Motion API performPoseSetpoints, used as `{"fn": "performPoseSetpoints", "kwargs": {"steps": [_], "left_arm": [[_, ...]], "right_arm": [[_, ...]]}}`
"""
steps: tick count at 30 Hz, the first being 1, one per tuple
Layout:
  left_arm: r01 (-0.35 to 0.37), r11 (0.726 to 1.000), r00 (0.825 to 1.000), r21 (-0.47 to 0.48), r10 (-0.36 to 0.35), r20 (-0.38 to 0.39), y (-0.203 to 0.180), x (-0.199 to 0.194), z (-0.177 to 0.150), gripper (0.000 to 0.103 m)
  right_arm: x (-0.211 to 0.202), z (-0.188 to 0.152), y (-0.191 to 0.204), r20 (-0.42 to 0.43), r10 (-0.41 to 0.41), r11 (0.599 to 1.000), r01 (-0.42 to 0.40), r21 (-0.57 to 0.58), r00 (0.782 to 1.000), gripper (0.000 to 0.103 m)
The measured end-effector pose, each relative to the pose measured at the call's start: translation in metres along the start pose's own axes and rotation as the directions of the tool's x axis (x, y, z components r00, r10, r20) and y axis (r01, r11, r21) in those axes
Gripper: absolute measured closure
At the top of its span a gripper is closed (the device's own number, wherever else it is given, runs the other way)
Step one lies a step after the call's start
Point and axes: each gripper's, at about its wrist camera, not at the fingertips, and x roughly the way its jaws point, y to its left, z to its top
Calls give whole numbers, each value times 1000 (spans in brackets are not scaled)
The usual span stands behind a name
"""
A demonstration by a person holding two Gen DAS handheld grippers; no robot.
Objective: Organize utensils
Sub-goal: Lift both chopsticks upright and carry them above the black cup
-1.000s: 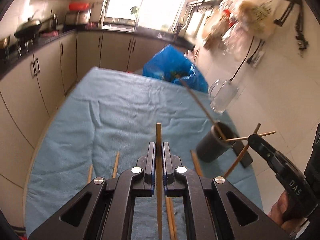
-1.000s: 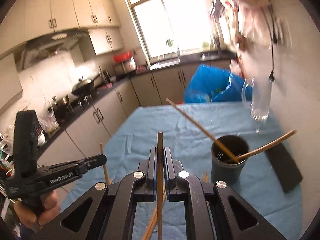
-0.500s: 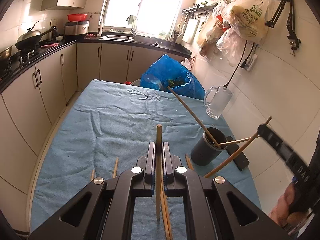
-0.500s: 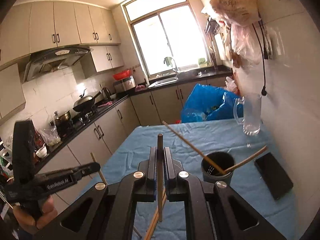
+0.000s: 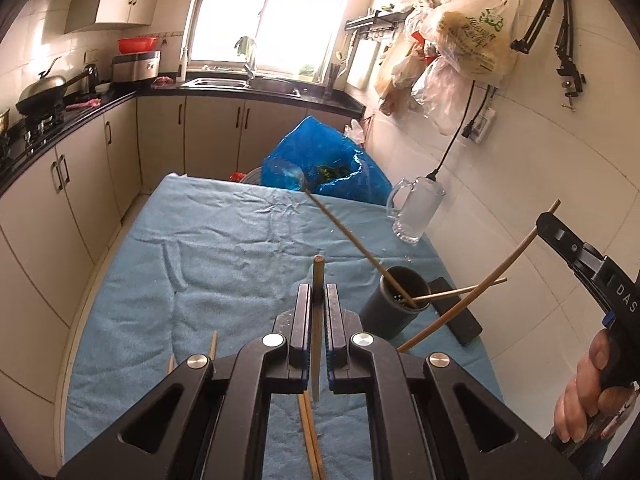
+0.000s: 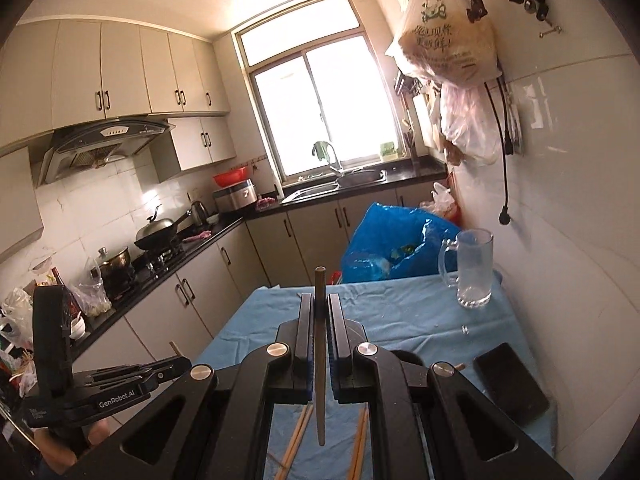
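My left gripper (image 5: 318, 294) is shut on a wooden chopstick (image 5: 317, 320), held above the blue cloth. My right gripper (image 6: 319, 306) is shut on another chopstick (image 6: 320, 344) and also shows in the left wrist view (image 5: 545, 218), raised at the right with its chopstick (image 5: 464, 304) slanting down. A dark cylindrical holder (image 5: 394, 306) stands on the cloth with a long-handled utensil (image 5: 344, 232) and a chopstick (image 5: 460, 291) in it. Loose chopsticks lie on the cloth below both grippers (image 5: 310, 436) (image 6: 296, 438). The holder is mostly hidden behind my right gripper.
A glass mug (image 5: 416, 216) stands by the right wall. A black phone (image 5: 456, 316) lies beside the holder. A blue plastic bag (image 5: 324, 160) sits past the table's far end. Kitchen cabinets (image 5: 60, 184) run along the left. Bags hang on the wall (image 5: 468, 32).
Both grippers have risen and pulled back from the table, each still holding its chopstick. The right gripper's view tilted up, so the holder dropped out of its sight.
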Motion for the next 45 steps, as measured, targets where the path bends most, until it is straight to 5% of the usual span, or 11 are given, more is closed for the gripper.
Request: {"fn": "performPoseSetpoints", "kwargs": {"steps": [29, 45], "left_arm": [[103, 992, 993, 76, -107, 57, -83, 5, 105, 98], [102, 993, 995, 58, -101, -24, -98, 78, 112, 98]], "right_arm": [[3, 84, -40, 46, -73, 997, 74, -5, 996, 97], [58, 85, -87, -48, -115, 993, 116, 17, 992, 97]]}}
